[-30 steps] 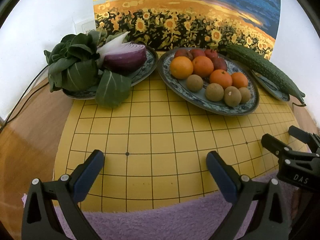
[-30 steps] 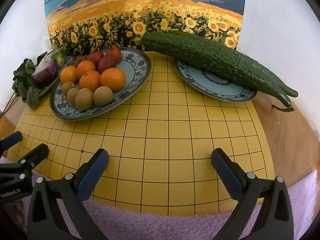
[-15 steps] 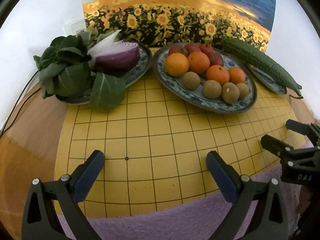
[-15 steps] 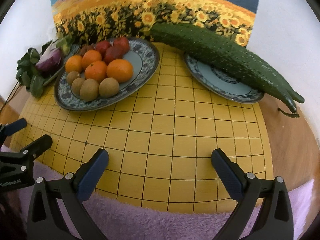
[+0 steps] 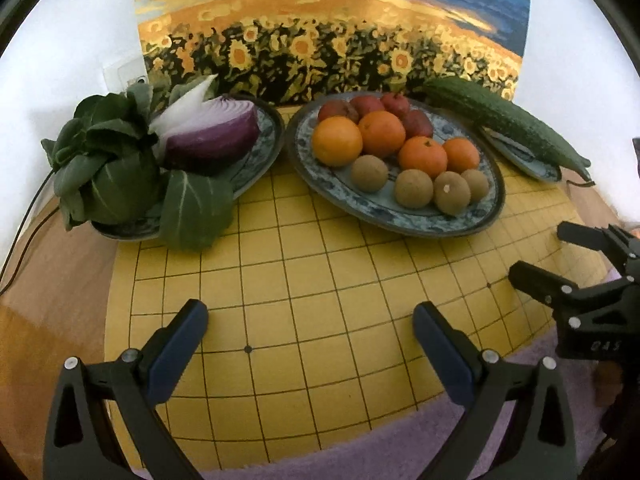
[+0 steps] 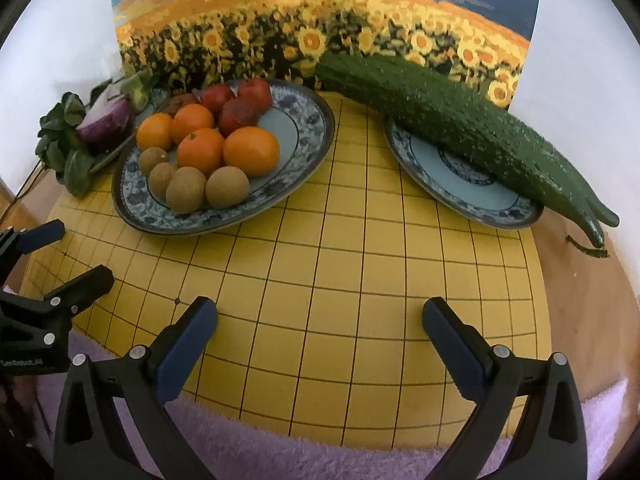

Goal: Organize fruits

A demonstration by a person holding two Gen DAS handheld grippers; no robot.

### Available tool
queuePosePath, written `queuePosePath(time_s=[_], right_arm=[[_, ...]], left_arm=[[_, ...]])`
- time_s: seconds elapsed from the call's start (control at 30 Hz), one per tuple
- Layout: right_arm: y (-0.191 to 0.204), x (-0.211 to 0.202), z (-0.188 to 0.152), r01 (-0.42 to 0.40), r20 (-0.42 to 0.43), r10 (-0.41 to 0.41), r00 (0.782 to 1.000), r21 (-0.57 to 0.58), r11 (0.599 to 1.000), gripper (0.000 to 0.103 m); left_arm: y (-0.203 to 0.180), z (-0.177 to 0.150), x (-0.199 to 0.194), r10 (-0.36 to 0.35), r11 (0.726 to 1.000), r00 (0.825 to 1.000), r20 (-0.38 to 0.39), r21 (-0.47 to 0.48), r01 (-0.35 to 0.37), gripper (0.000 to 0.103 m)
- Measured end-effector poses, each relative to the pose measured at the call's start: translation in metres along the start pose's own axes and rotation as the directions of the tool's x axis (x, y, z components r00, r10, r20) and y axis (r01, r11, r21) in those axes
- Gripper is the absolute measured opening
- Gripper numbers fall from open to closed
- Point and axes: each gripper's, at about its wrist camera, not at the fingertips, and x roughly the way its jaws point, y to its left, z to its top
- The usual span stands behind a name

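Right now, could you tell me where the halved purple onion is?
The halved purple onion lies on the left blue patterned plate, beside the leafy greens, left of the fruit plate.

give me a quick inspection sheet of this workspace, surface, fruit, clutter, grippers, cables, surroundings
Surface: yellow grid board on a wooden table, purple towel along the near edge.
Job's things: fruit plate holds four oranges, four brown kiwis and dark red fruits, grouped by kind.
Clutter: cucumbers across a second plate; halved red onion and leafy greens on a third plate.
Grippers: left gripper and right gripper both open, empty, above the board's near edge.
Cables: a dark cable runs along the wall at far left.
Surroundings: sunflower painting, white wall, wall socket.
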Motion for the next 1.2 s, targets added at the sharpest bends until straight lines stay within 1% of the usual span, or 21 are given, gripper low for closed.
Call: queuePosePath(time_s=[0.03,0.13,0.4,0.67,0.9,1.03,1.13,1.2], right_arm=[[0.000,-0.001,-0.002,-0.003,0.014,0.003,1.000,0.002,1.000,0.103],[0.001,-0.004,-0.006,-0.001,0.015,0.001,1.000,0.001,1.000,0.103],[0.006,-0.022,-0.031,-0.007,0.018,0.008,1.000,-0.013,1.000,0.103],[0.005,-0.035,-0.049,-0.002,0.014,0.002,1.000,-0.003,1.000,0.103],[0.006,-0.027,-0.035,-0.007,-0.046,0.007,0.999,-0.008,1.000,0.103],[0.006,-0.016,-0.019,-0.011,-0.076,0.010,0.997,-0.013,1.000,0.103],[0.006,-0.010,-0.010,-0.014,-0.073,0.013,0.997,-0.017,1.000,0.103],[0.006,-0.007,-0.006,-0.011,-0.066,0.010,0.998,-0.013,1.000,0.103]], left_arm=[[0.000,-0.001,-0.001,0.001,1.000,1.000,0.000,0.001,-0.001,0.103],[-0.002,-0.008,-0.005,0.001,1.000,1.000,0.007,0.004,-0.001,0.103],[-0.004,-0.031,-0.026,-0.002,1.000,1.000,0.009,0.008,0.002,0.103],[-0.005,-0.043,-0.037,0.011,1.000,1.000,0.003,-0.009,-0.011,0.103],[-0.001,-0.028,-0.028,0.002,1.000,0.996,-0.089,0.007,-0.002,0.103],[-0.002,-0.020,-0.023,0.000,1.000,0.995,-0.096,0.012,0.001,0.103],[-0.003,-0.015,-0.020,0.001,1.000,0.996,-0.092,0.011,0.000,0.103],[-0.004,-0.011,-0.017,0.001,1.000,0.994,-0.110,0.013,0.001,0.103]])
